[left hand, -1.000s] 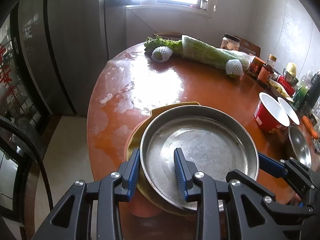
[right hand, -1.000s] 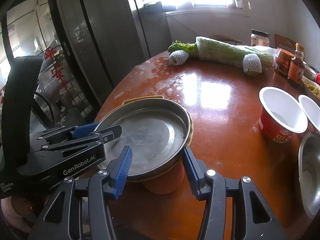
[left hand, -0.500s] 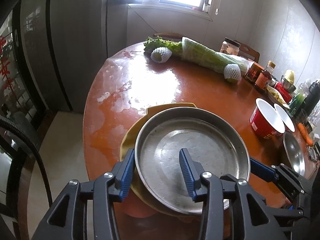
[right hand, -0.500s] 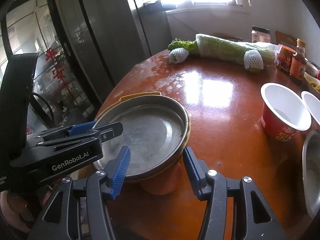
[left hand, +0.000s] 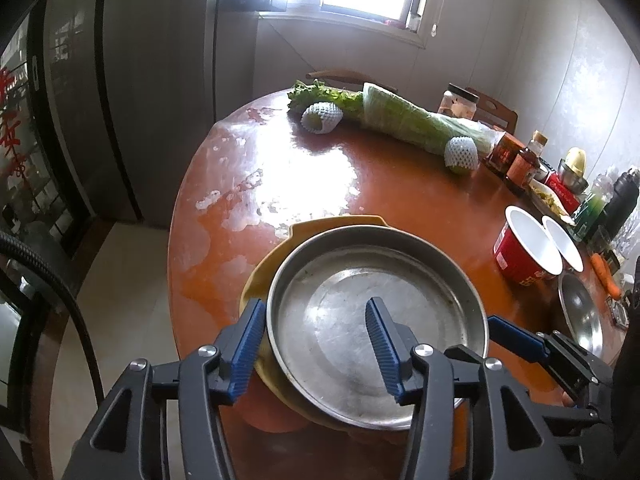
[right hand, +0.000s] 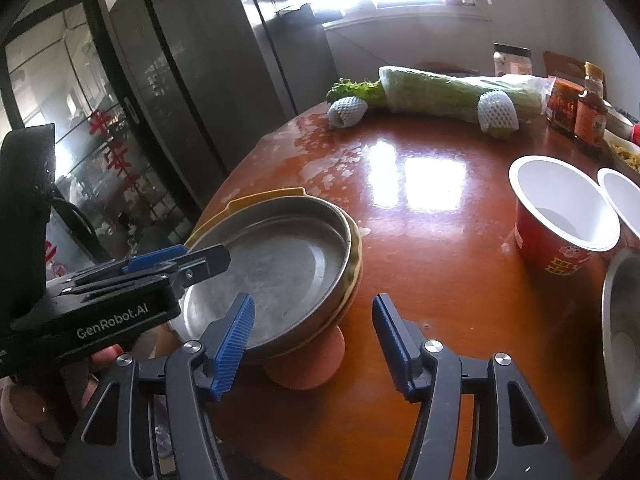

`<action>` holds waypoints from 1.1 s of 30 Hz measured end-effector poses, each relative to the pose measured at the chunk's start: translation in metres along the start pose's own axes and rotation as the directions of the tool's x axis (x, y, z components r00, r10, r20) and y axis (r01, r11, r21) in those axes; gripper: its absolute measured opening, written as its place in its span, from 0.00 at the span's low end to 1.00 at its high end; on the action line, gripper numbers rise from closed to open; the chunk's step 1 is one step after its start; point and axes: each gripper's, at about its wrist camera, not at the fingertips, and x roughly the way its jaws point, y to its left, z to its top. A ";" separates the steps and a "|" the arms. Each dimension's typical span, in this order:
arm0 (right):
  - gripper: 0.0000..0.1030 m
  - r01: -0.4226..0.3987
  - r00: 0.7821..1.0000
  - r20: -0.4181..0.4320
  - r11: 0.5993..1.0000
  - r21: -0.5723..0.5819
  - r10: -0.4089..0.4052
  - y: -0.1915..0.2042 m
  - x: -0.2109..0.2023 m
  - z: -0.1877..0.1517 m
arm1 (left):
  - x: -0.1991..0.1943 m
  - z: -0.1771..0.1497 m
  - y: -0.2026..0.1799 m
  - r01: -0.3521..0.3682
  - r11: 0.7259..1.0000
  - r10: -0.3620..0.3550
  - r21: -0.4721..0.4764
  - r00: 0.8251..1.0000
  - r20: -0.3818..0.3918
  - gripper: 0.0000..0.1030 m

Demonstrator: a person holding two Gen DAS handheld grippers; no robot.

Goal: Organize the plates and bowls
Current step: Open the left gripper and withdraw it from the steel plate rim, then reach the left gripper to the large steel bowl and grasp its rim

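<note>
A round steel plate (left hand: 376, 300) lies on a yellow dish (left hand: 320, 226), and both rest on an orange bowl (left hand: 272, 412) near the table's front edge. My left gripper (left hand: 314, 344) straddles the plate's left rim, one pad outside and one over the plate's floor. Its jaws are opening and neither pad presses on the rim. My right gripper (right hand: 312, 332) straddles the plate's (right hand: 280, 268) near right rim; its jaws are opening too, clear of the metal. In the right wrist view the left gripper (right hand: 188, 260) reaches in from the left.
A red cup (right hand: 560, 220) with a white inside, a second white cup (right hand: 624, 200) and a steel bowl (right hand: 624, 332) stand at the right. A wrapped cabbage (left hand: 420, 124), netted fruit (left hand: 460, 154), bottles (left hand: 524, 164) and a jar line the far side of the round table (left hand: 380, 184).
The jaws of both grippers have spread wider around the steel plate's rim. The stack of plate, yellow dish and orange bowl has stayed where it was.
</note>
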 end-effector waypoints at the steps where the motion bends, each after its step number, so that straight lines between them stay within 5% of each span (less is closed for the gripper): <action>1: 0.61 0.004 1.000 0.000 1.000 -0.004 -0.004 0.000 0.000 0.000 | 0.000 0.000 0.000 -0.003 1.000 0.003 0.001 1.000 0.001 0.51; 18: 0.62 0.044 0.995 0.087 0.999 -0.007 -0.043 -0.008 -0.032 0.009 | -0.029 0.008 -0.006 -0.018 1.000 0.018 0.000 0.997 0.071 0.61; 33: 0.72 0.108 0.970 0.221 0.994 0.000 -0.106 -0.030 -0.107 0.016 | -0.074 0.017 -0.065 0.027 0.997 -0.038 0.072 0.988 0.151 0.67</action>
